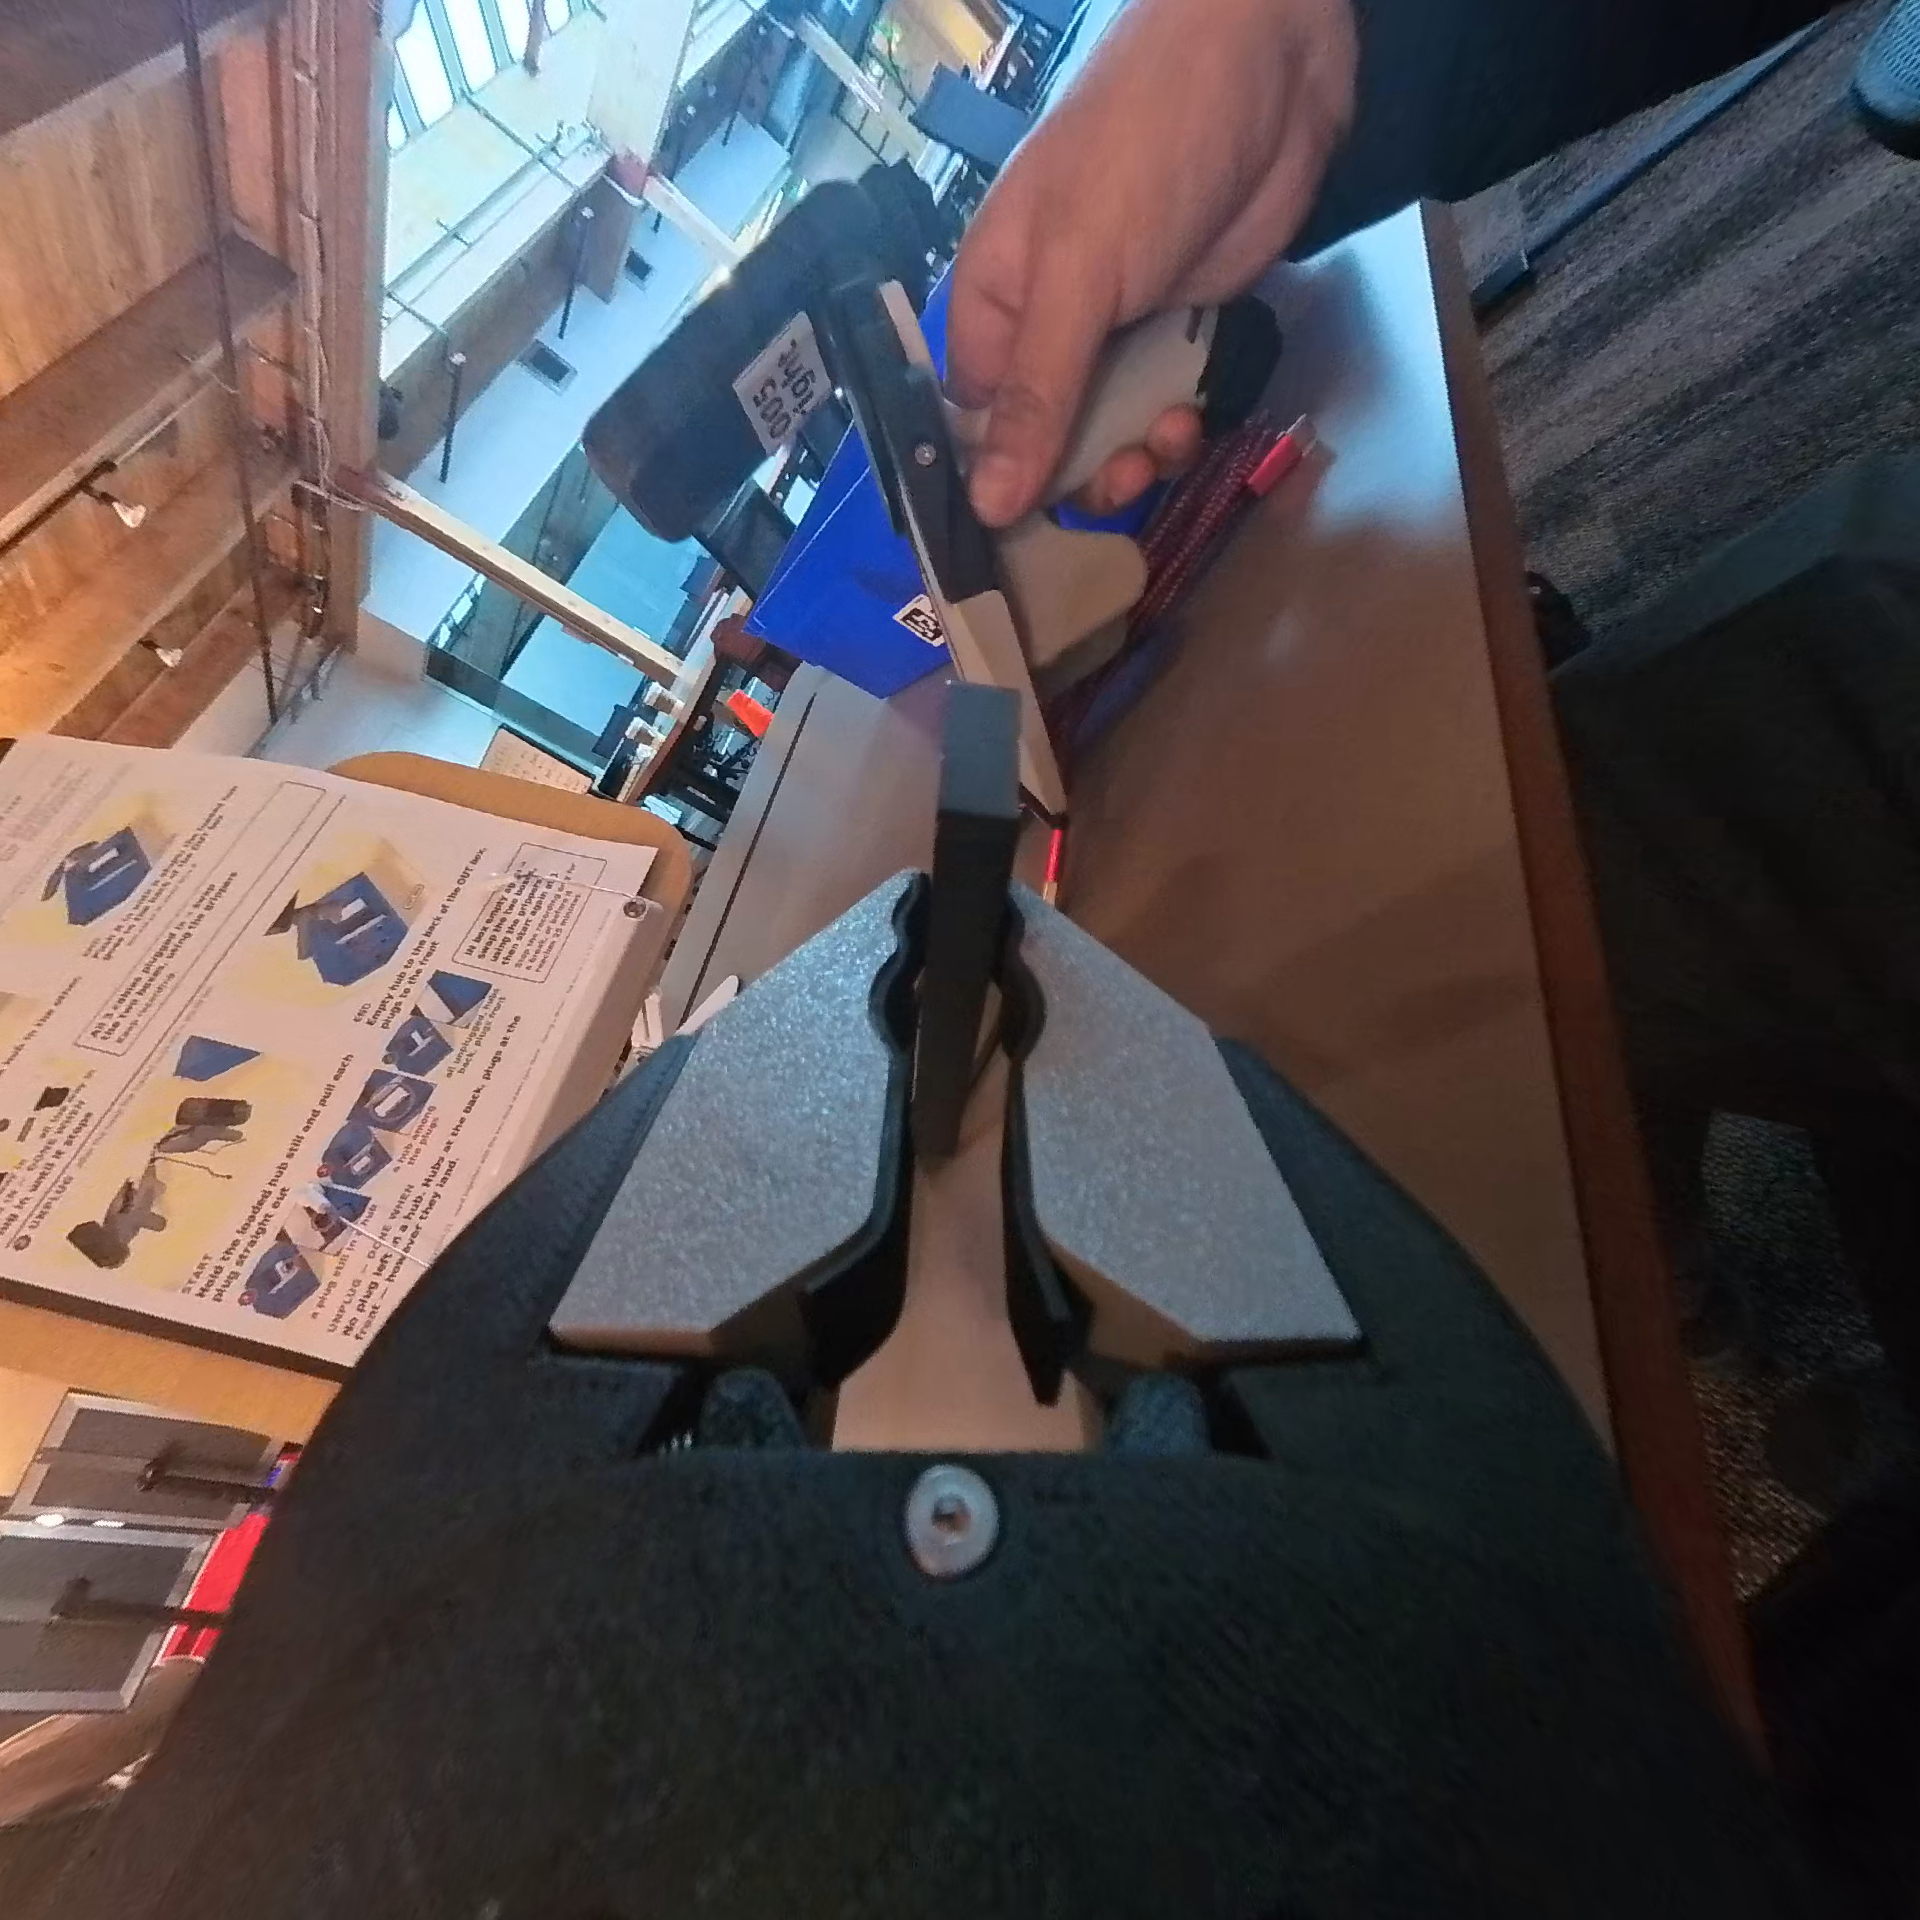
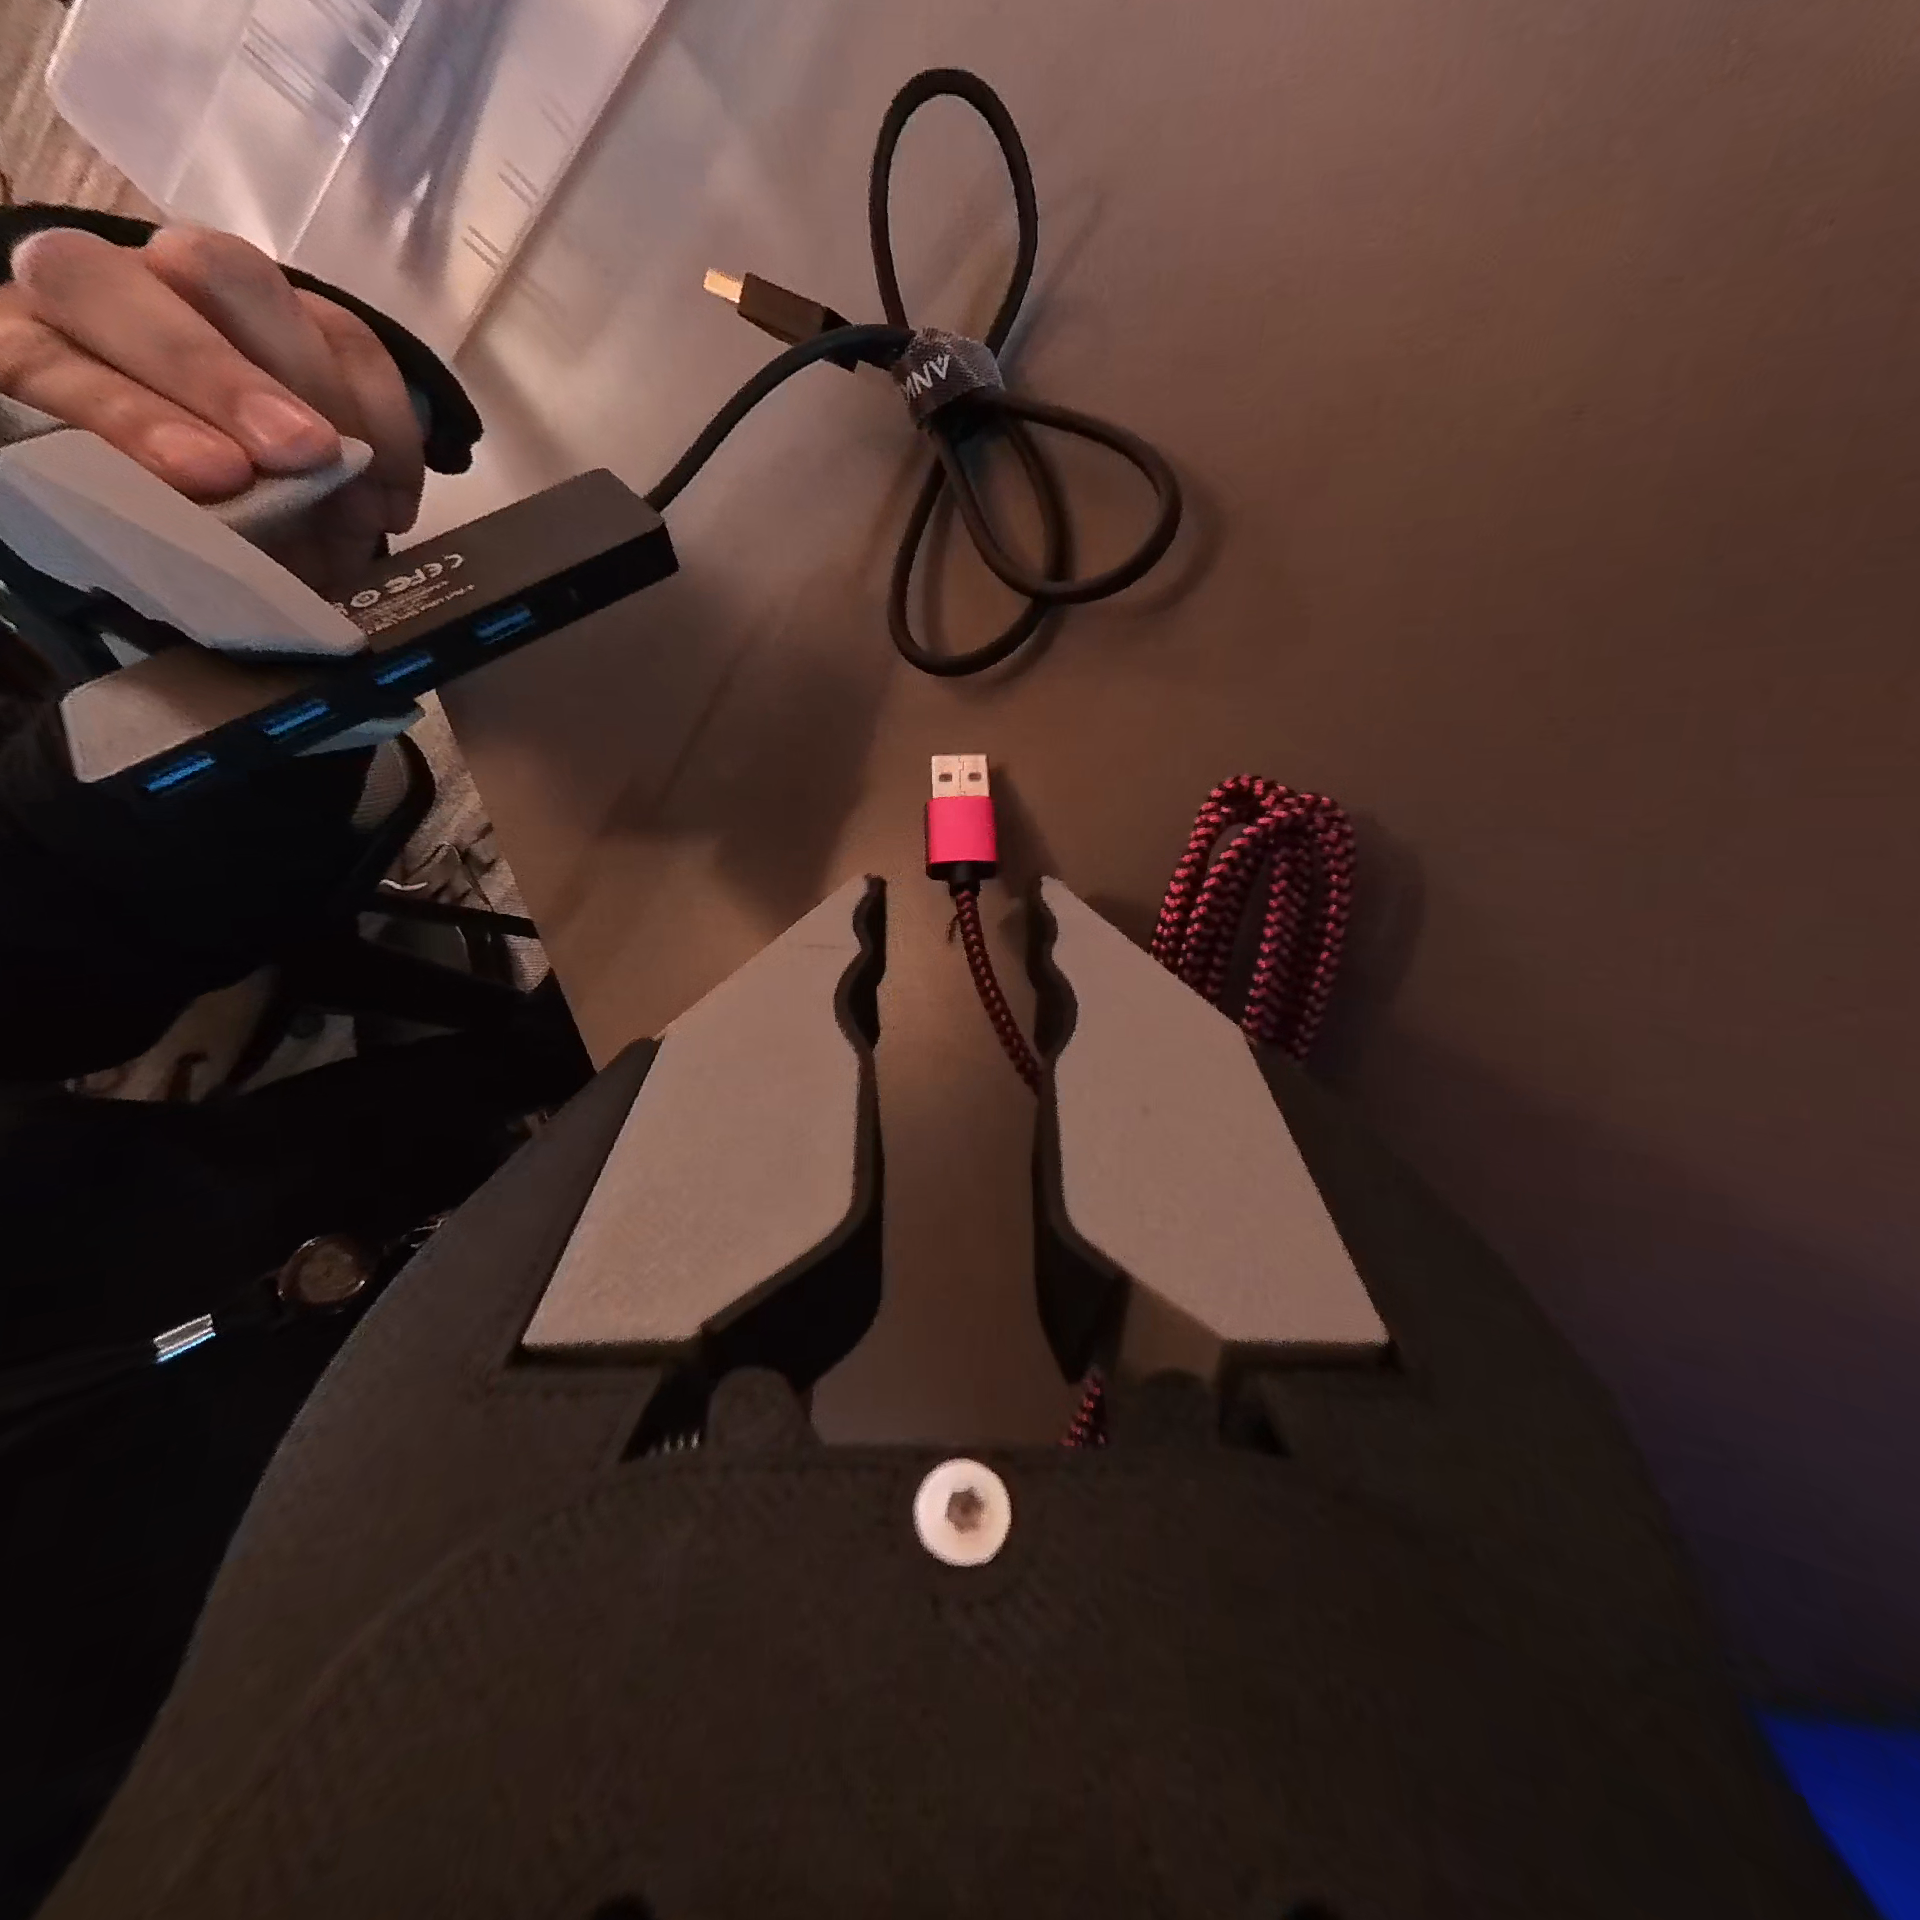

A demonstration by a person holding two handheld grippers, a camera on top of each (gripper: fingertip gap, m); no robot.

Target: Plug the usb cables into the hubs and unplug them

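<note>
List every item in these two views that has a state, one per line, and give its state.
Left gripper: shut on the flat black USB hub, held off the table.
Right gripper: open, fingers either side of the cable.
Red braided USB cable: unplugged, lying on table.
Hub's black lead: coiled, strapped, unplugged.

Right gripper (image 2: 961, 914) hovers with jaws apart over the red braided cable (image 2: 992, 1013), pink USB plug (image 2: 960, 826) just ahead of its tips. Left gripper (image 2: 260, 623) holds the black hub (image 2: 499, 577) up, far left.
</note>
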